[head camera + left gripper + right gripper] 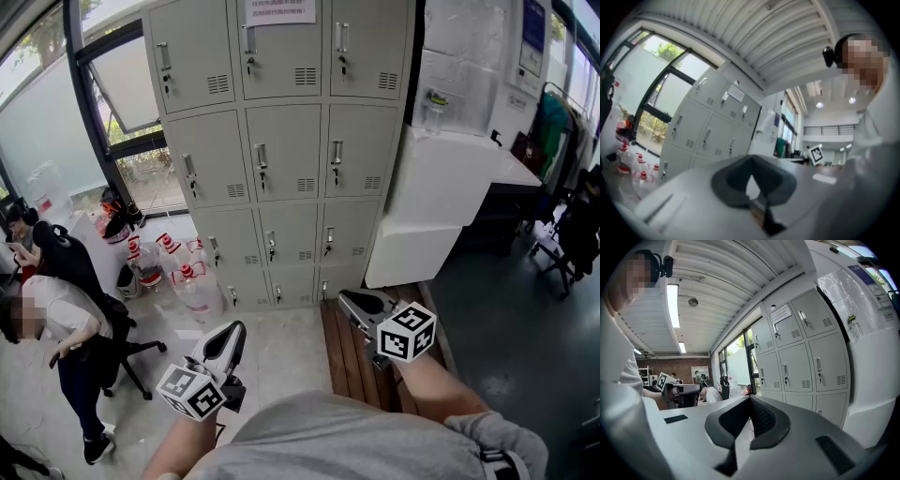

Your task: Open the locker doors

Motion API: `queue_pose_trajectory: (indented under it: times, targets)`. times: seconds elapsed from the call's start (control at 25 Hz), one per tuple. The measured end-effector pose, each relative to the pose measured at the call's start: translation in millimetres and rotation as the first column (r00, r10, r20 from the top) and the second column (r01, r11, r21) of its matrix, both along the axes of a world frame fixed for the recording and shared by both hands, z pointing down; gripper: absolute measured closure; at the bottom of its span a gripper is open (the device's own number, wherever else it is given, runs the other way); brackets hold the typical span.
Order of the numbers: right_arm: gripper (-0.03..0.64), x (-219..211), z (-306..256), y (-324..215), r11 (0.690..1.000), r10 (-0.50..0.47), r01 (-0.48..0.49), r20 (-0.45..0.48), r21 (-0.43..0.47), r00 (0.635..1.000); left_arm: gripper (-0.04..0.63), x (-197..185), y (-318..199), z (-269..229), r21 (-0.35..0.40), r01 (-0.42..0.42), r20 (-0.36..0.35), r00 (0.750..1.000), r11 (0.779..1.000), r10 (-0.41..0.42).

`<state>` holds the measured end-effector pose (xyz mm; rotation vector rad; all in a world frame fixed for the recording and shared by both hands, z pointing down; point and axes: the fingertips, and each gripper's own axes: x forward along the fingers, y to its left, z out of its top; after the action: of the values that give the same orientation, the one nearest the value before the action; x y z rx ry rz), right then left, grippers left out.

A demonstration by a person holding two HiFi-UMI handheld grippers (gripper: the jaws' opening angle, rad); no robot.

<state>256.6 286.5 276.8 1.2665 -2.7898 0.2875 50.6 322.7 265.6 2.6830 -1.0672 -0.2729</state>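
A grey bank of lockers (286,141) stands ahead, three columns wide. Every door in view is shut, each with a small handle and a vent. My left gripper (234,330) is held low at the bottom left, well short of the lockers, with its jaws together and empty. My right gripper (349,300) is at the bottom middle-right over a wooden slatted bench (349,361), also shut on nothing. The lockers (705,129) fill the left of the left gripper view beyond the shut left gripper (752,158). In the right gripper view the lockers (801,357) stand right of the shut right gripper (751,398).
Several large water bottles with red caps (178,272) stand on the floor left of the lockers, below a window (122,103). A person on an office chair (61,328) is at the far left. A white cabinet block (441,206) adjoins the lockers on the right.
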Motion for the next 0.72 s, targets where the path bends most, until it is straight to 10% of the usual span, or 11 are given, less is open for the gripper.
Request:
queue_pose_trajectory:
  times: [0.72]
  targets:
    - [0.611, 20, 8, -28, 0.998, -0.05, 0.052, 0.061, -0.027, 0.997, 0.594, 30, -25, 12, -0.038, 0.012, 0.007, 1.0, 0.999, -0.012]
